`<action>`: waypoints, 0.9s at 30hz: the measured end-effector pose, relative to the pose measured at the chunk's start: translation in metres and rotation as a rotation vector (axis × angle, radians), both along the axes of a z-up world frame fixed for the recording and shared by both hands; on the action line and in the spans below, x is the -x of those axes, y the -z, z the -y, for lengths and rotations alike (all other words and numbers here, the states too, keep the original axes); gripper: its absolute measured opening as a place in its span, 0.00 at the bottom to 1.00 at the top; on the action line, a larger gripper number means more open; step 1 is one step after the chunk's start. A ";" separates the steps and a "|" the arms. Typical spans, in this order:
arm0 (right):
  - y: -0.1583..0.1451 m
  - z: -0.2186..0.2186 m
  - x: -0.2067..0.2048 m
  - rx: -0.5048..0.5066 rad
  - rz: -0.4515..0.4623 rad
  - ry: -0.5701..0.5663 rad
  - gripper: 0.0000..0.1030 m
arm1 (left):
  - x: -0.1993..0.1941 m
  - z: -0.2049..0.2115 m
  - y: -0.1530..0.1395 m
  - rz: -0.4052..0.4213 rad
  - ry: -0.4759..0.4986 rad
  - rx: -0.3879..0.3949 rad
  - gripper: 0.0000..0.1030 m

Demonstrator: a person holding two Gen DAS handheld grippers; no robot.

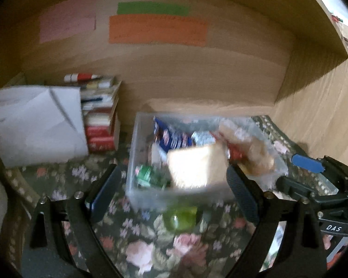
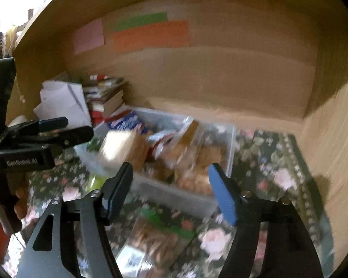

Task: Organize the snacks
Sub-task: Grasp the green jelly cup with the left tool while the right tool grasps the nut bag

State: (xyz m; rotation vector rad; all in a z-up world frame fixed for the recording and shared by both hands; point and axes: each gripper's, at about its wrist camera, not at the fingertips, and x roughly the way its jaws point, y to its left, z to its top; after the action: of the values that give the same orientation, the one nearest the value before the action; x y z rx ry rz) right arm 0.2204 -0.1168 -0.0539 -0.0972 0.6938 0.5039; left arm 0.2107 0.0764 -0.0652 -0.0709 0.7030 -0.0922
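Observation:
A clear plastic bin (image 1: 133,153) stands on the floral cloth, full of snacks: a blue packet (image 1: 171,137), a pale square packet (image 1: 197,166), a green can (image 1: 148,176) and bagged biscuits (image 1: 250,148). A green item (image 1: 181,217) lies in front of the bin. My left gripper (image 1: 174,199) is open and empty just before the bin. In the right wrist view the bin (image 2: 230,143) is ahead. My right gripper (image 2: 171,192) is open and empty over a clear snack bag with a green strip (image 2: 160,234). The left gripper (image 2: 55,129) shows at the left.
A stack of books (image 1: 99,113) and white papers (image 1: 39,125) stand at the back left. Brown cardboard walls (image 1: 197,74) enclose the back and right side, with pink, green and orange paper labels (image 1: 157,31). The floral cloth (image 2: 278,173) runs right of the bin.

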 end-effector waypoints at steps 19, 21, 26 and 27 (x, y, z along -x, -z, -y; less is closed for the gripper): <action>0.070 -0.005 0.024 0.063 -0.197 -0.008 0.74 | 0.029 -0.003 0.082 -0.180 0.017 -0.025 0.83; 0.074 -0.002 0.022 0.067 -0.207 -0.011 0.74 | 0.020 0.001 0.081 -0.183 0.026 -0.030 0.82; 0.074 -0.001 0.025 0.058 -0.190 -0.007 0.61 | 0.000 0.011 0.081 -0.173 0.036 -0.069 0.80; 0.075 0.000 0.025 0.054 -0.185 -0.006 0.58 | -0.004 0.012 0.082 -0.178 0.035 -0.067 0.77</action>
State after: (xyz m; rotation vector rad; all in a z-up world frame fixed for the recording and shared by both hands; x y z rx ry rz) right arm 0.1954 -0.1165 -0.1284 -0.1041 0.8886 0.5036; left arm 0.2144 0.0642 -0.1474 -0.0022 0.8852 -0.0964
